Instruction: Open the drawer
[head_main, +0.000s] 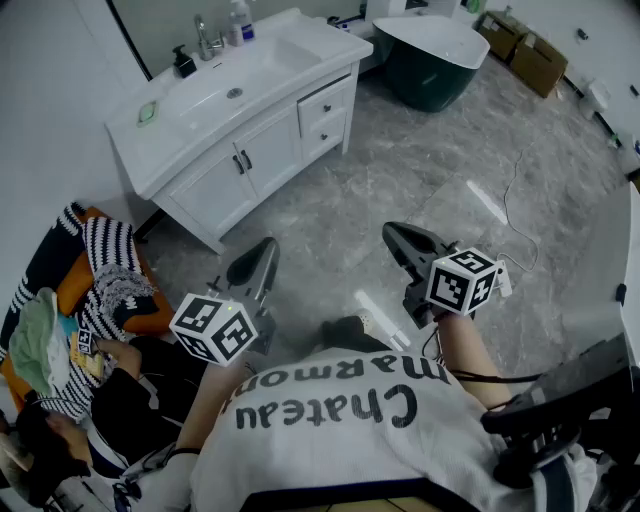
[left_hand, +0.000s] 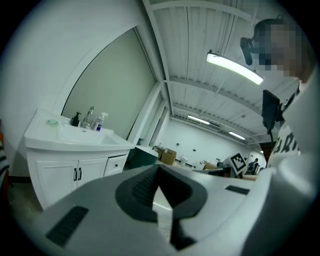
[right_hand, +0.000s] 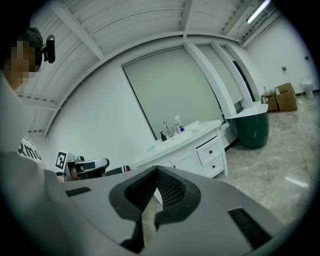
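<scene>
1. The upper drawer (head_main: 325, 100) is shut. It sits at the right end of the vanity (head_main: 150, 165), under the countertop edge and well apart from both grippers.
2. The left gripper (head_main: 258, 270) and right gripper (head_main: 405, 245) hold nothing, with jaws pressed together.
3. My advice is to step closer, spread the right jaws, pinch the knob (right_hand: 209, 151) squarely and pull straight out.

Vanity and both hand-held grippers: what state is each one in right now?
Upper drawer: closed.
Lower drawer: closed.
Cabinet doors: both closed.
Left hand-held gripper: shut, nothing between the jaws.
Right hand-held gripper: shut, nothing between the jaws.
</scene>
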